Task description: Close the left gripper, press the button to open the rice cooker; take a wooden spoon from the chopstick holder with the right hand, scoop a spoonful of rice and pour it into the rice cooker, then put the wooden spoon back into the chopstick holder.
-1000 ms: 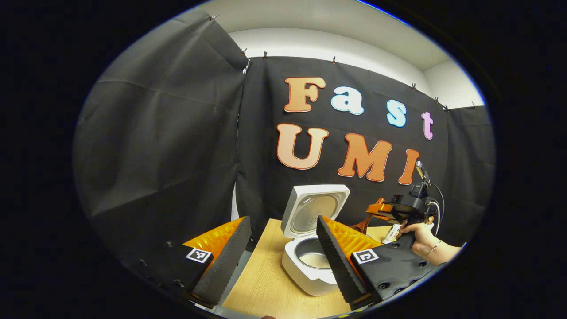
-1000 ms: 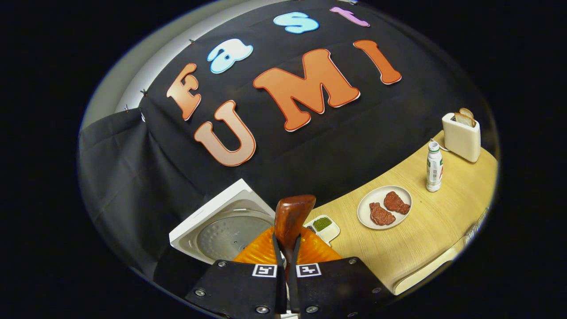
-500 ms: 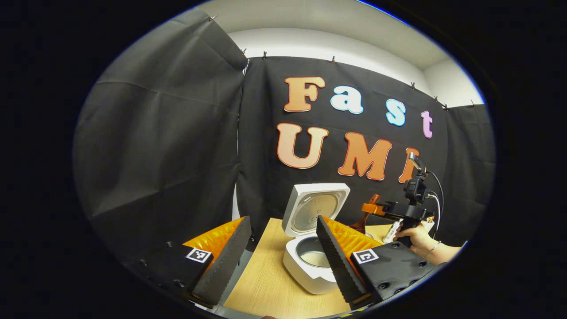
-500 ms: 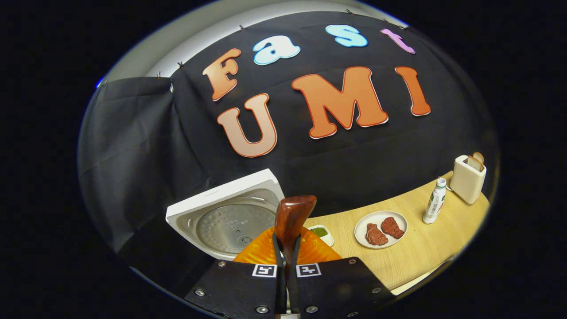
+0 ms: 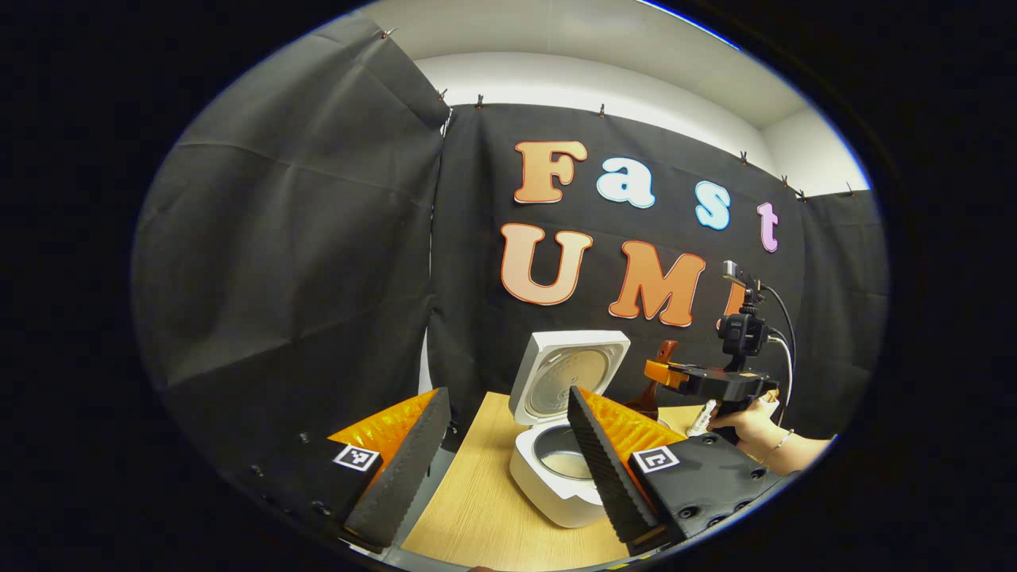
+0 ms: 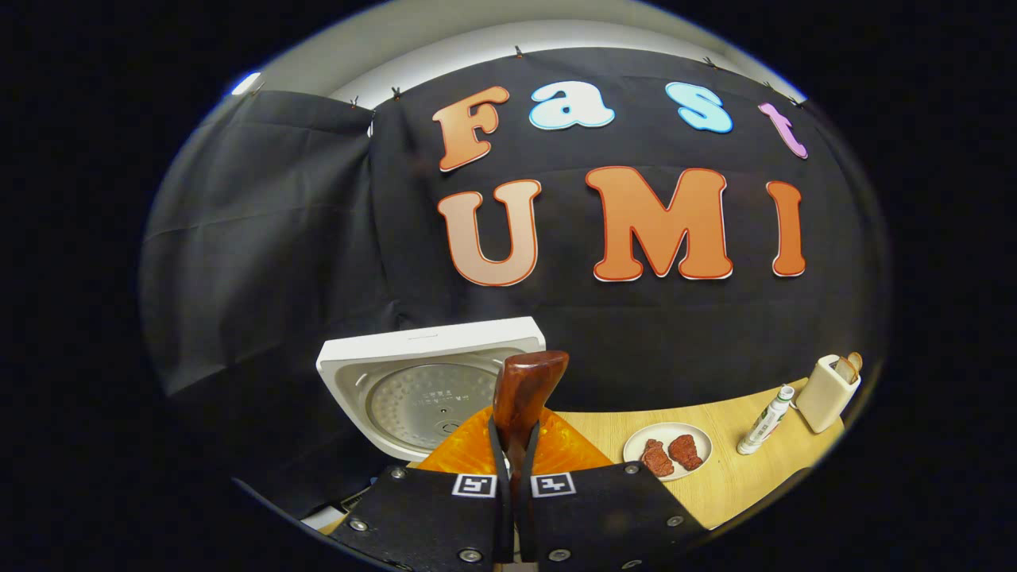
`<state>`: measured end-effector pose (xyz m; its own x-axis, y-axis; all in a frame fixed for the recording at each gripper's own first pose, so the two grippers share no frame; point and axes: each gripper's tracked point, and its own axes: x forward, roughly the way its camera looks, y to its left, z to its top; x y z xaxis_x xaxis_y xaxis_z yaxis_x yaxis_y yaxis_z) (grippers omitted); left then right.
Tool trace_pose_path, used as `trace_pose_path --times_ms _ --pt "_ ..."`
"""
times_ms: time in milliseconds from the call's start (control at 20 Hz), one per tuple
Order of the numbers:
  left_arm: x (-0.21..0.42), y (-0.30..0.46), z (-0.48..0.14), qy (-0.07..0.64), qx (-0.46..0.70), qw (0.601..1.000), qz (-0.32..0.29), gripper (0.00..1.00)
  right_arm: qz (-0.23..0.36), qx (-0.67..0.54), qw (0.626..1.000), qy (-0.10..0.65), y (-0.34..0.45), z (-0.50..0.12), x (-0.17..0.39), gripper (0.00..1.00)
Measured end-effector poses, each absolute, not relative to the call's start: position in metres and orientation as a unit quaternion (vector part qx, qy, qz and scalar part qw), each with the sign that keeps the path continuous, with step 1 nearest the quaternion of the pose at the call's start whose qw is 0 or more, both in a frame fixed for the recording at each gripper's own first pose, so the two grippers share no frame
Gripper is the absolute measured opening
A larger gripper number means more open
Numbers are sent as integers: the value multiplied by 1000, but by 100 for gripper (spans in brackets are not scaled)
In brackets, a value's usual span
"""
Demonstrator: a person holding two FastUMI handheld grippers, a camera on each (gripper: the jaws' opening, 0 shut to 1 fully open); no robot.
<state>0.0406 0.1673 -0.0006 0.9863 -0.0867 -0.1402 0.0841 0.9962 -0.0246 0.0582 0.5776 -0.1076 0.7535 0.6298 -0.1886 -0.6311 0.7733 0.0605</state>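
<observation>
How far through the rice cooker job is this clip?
Done: the white rice cooker stands with its lid up. In hand: the right claw is shut on the brown wooden spoon, near the cooker. Whether rice went in is unclear. Left: returning the spoon to its holder.

A light wooden table (image 6: 747, 481) carries everything. At its left end stands a white rice cooker (image 5: 556, 485), its lid up towards the far wall. Further right lies a white plate (image 6: 667, 446) with two brown pieces of meat on it. Right of the plate stands a white bottle (image 6: 764, 419), and just beyond it, at the far right, a cream toaster (image 6: 826, 391) with bread in it.
</observation>
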Motion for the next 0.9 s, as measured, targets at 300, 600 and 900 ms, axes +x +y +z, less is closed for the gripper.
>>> trace_pose_path --times_ms 300,600,900 --pt "40 170 2 66 -7 997 -39 100 374 -75 922 61 590 -107 41 2" --pt "41 172 -2 68 -2 997 -37 100 387 -98 915 50 594 -109 35 2" --pt "43 167 3 63 -6 997 -41 100 364 27 924 118 576 -112 48 2"
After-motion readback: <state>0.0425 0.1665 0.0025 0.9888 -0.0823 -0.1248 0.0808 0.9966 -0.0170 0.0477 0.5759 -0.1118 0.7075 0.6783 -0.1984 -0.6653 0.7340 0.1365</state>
